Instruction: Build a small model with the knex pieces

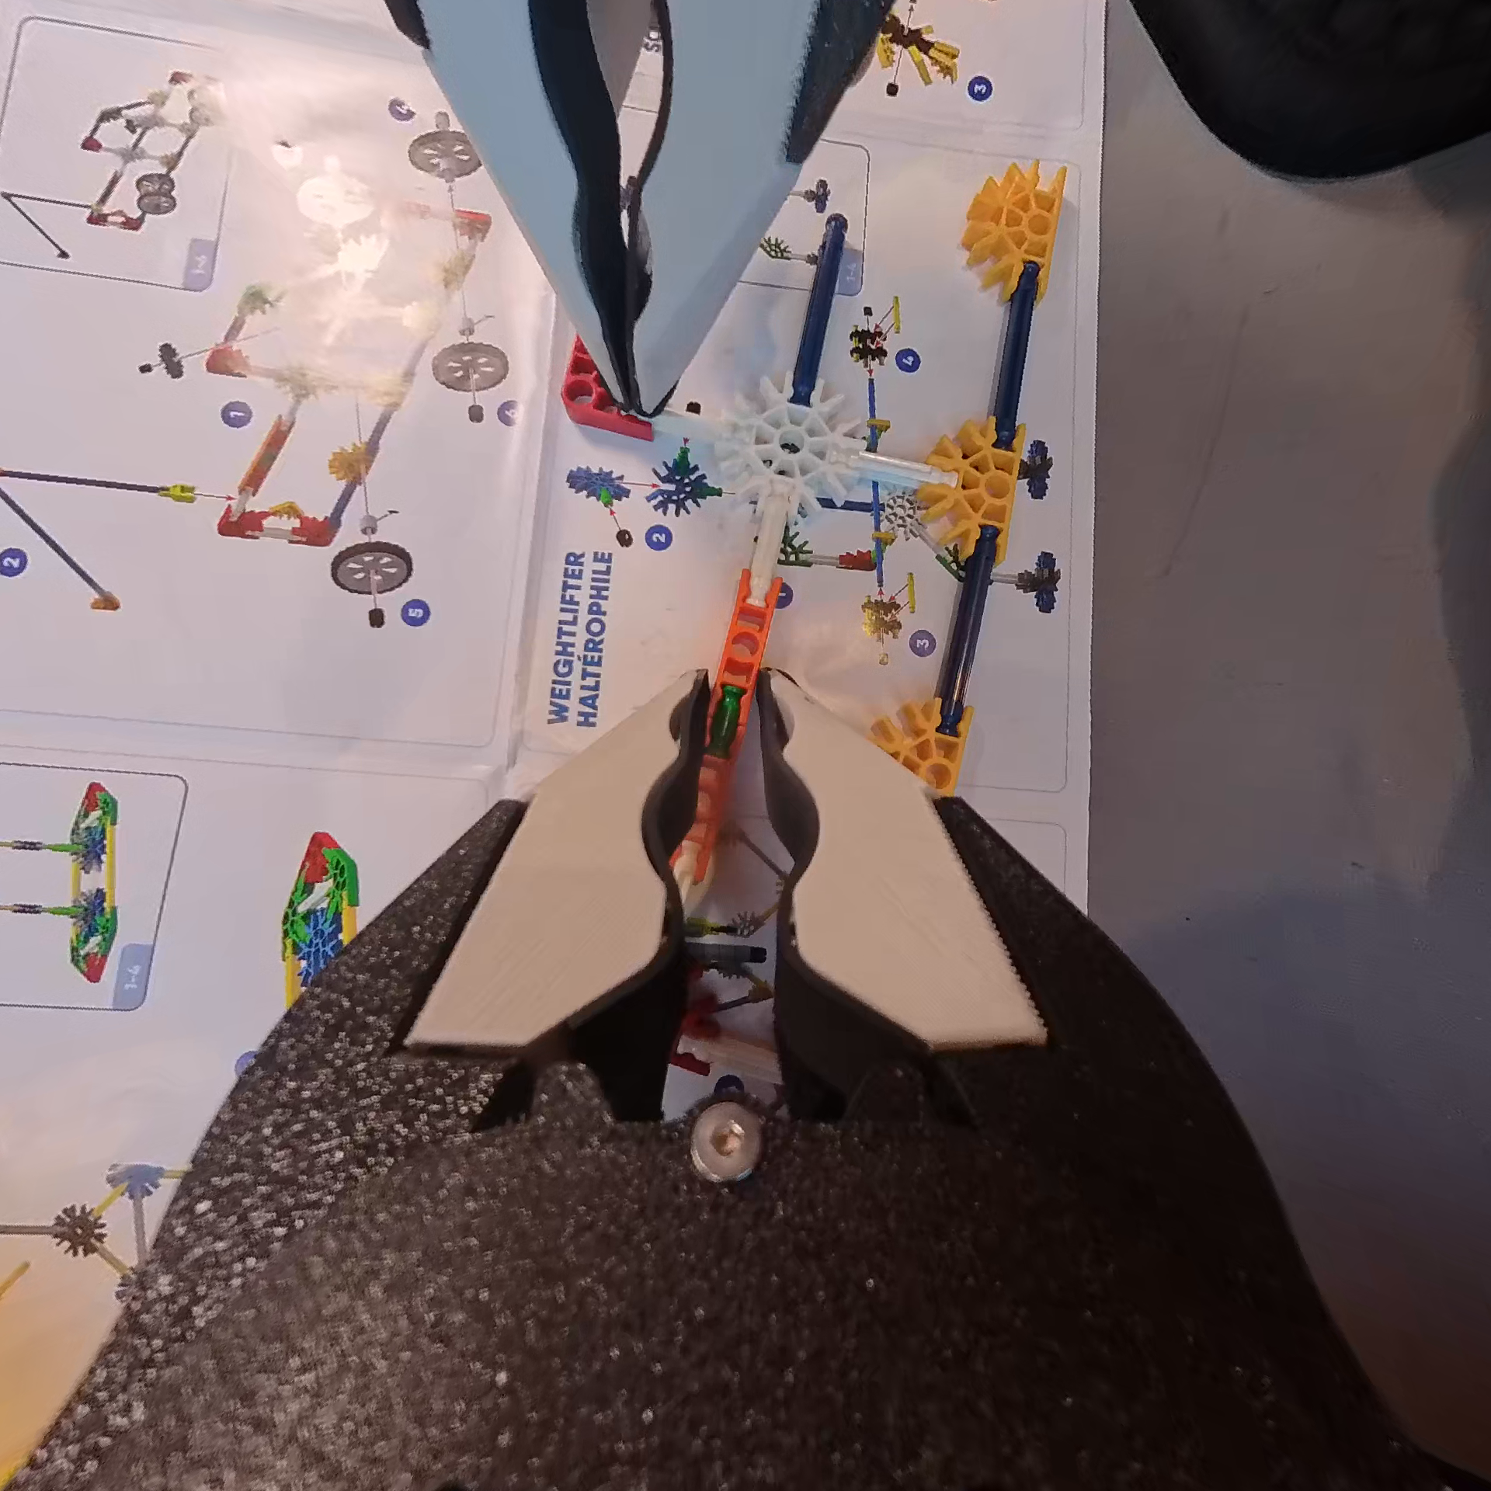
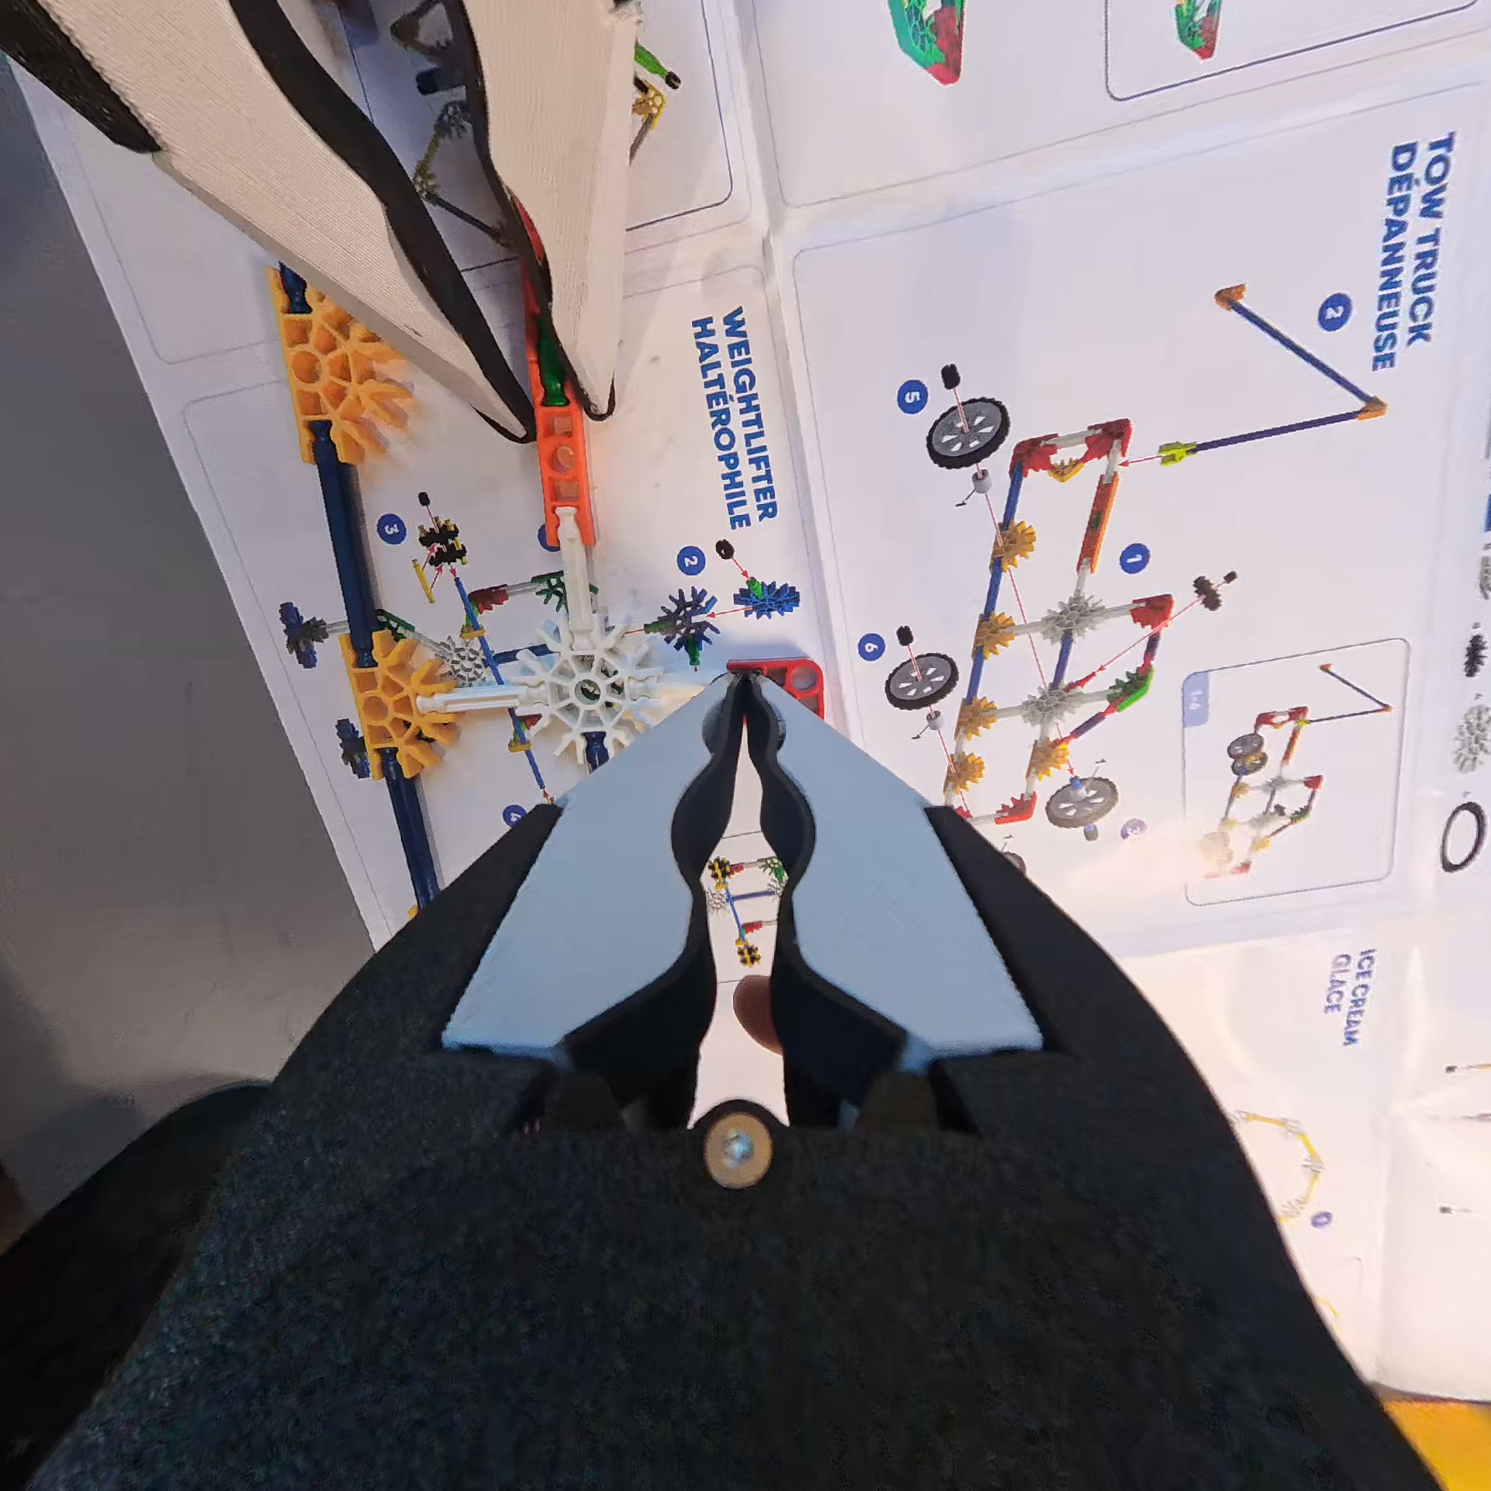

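A toy build of rods and connectors lies on a printed instruction sheet [image 1: 323,661]. My left gripper [image 1: 731,684] is shut on an orange connector [image 1: 749,633] that carries a short green rod [image 1: 726,714]. A white rod joins the orange connector to a white snowflake connector [image 1: 787,444]. My right gripper [image 2: 742,682] is shut on a red corner connector [image 2: 795,674] at the end of another white rod from the snowflake connector [image 2: 585,690]. The right gripper [image 1: 641,407] enters the left wrist view from the top. The left gripper [image 2: 565,411] enters the right wrist view from the top.
Yellow connectors [image 1: 1012,218] [image 1: 976,484] [image 1: 928,742] and dark blue rods [image 1: 1012,355] [image 1: 819,306] form the far side of the build near the sheet's edge. Grey table [image 1: 1250,565] lies beyond, with a dark object [image 1: 1331,73] at its corner. A black ring [image 2: 1462,835] lies on the sheet.
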